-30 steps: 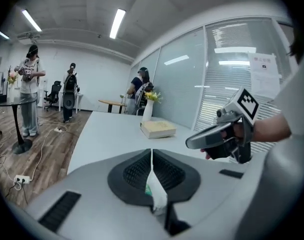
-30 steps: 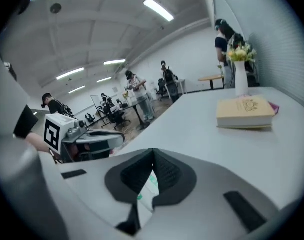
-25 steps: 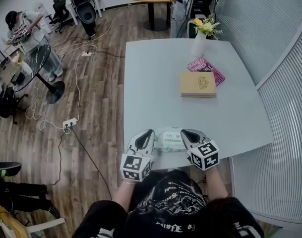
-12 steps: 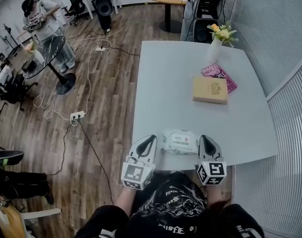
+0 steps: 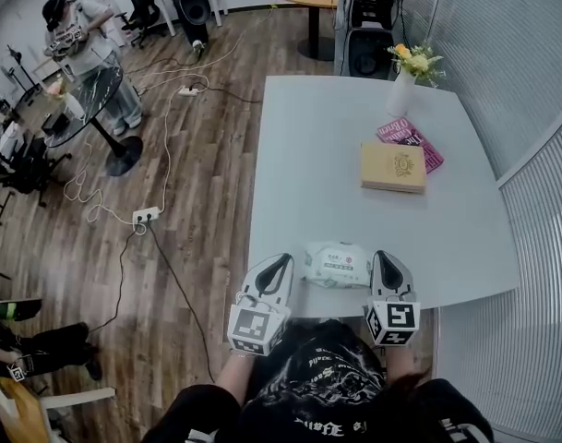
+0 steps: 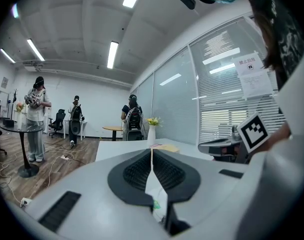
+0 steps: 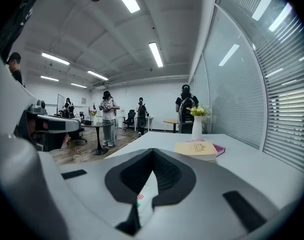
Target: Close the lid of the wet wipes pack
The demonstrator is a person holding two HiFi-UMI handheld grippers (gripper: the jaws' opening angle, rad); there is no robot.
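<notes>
The white wet wipes pack (image 5: 336,264) lies on the white table (image 5: 317,155) close to its near edge, and its lid looks flat on top. My left gripper (image 5: 282,259) is just left of the pack, its jaws shut and empty. My right gripper (image 5: 384,257) is just right of the pack, a small gap away, also shut and empty. In the left gripper view the jaws meet at the tips (image 6: 152,151), with a strip of the pack (image 6: 157,200) below them. In the right gripper view the gripper (image 7: 152,151) is likewise shut, and the pack's printed top (image 7: 141,198) shows low in the slit.
A tan book (image 5: 393,167) lies on a pink magazine (image 5: 423,146) at the table's far right, beside a white vase of flowers (image 5: 402,89). Cables and a power strip (image 5: 144,216) lie on the wood floor at left. People stand near a round glass table (image 5: 73,100).
Both grippers have drawn back from the pack; the right one moved off to its right side. The head camera's view has shifted a little.
</notes>
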